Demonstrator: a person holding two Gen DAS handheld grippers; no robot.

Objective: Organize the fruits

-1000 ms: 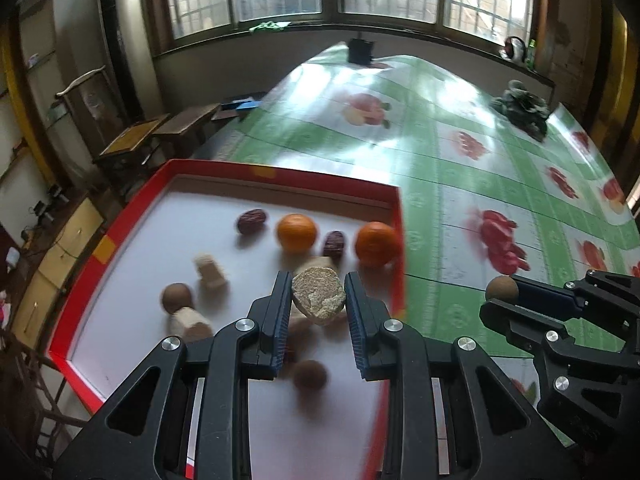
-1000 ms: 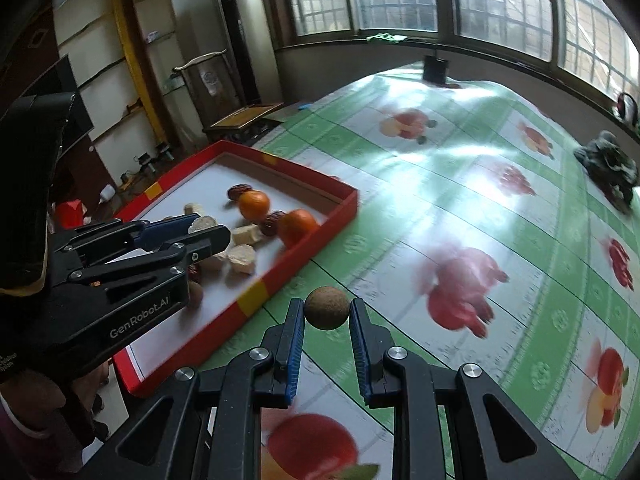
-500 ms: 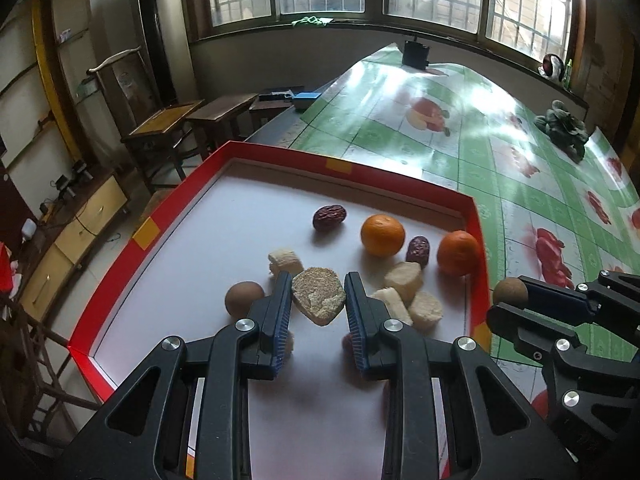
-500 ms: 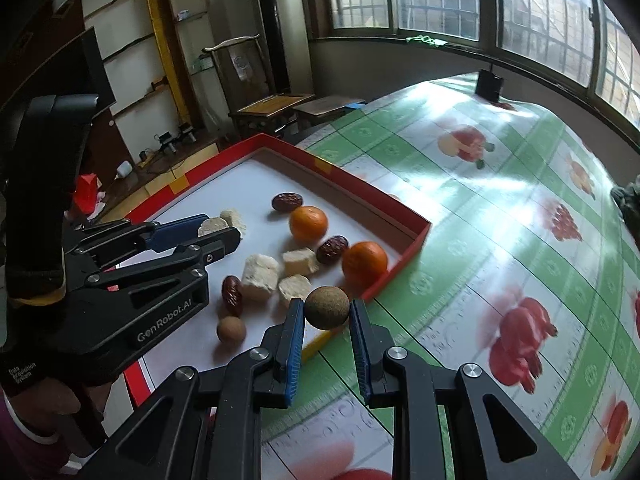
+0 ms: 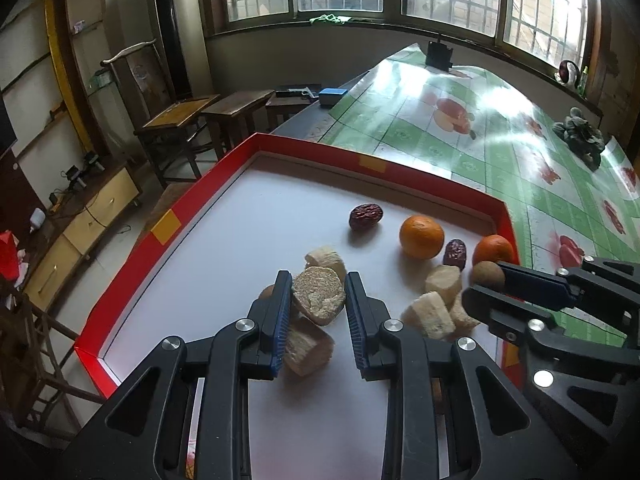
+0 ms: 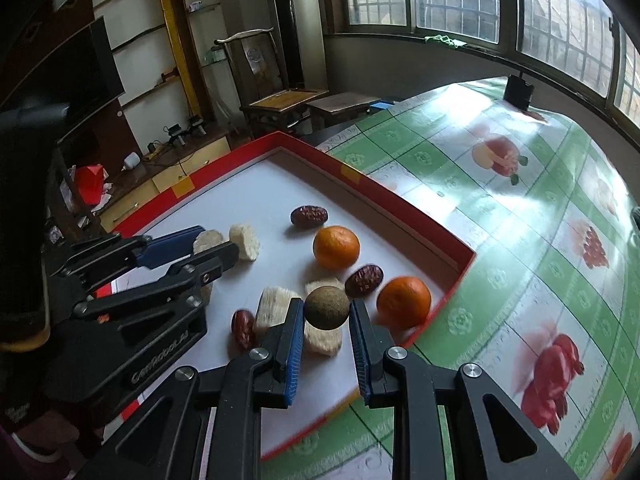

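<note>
A red-rimmed white tray (image 5: 168, 226) (image 6: 372, 184) lies at the table's left end. In it are two oranges (image 5: 421, 237) (image 6: 336, 247), dark red dates (image 5: 365, 216) (image 6: 309, 216) and several pale spongy chunks (image 5: 430, 316) (image 6: 245, 241). My left gripper (image 5: 318, 294) is shut on one pale chunk (image 5: 319, 295), held above the tray floor near other chunks. My right gripper (image 6: 326, 309) is shut on a small brown round fruit (image 6: 326, 307) over the tray's near right corner. In the left wrist view that fruit (image 5: 486, 277) shows at the right gripper's tip.
The table wears a green checked cloth with fruit prints (image 5: 520, 152) (image 6: 540, 200). A dark bundle (image 5: 580, 138) and a small black box (image 5: 439, 54) sit far back on it. Wooden chairs and stools (image 5: 192, 120) stand off the table's left side.
Both grippers have swung left over the tray, each keeping its piece. The right gripper came from above the green cloth to above the tray's corner.
</note>
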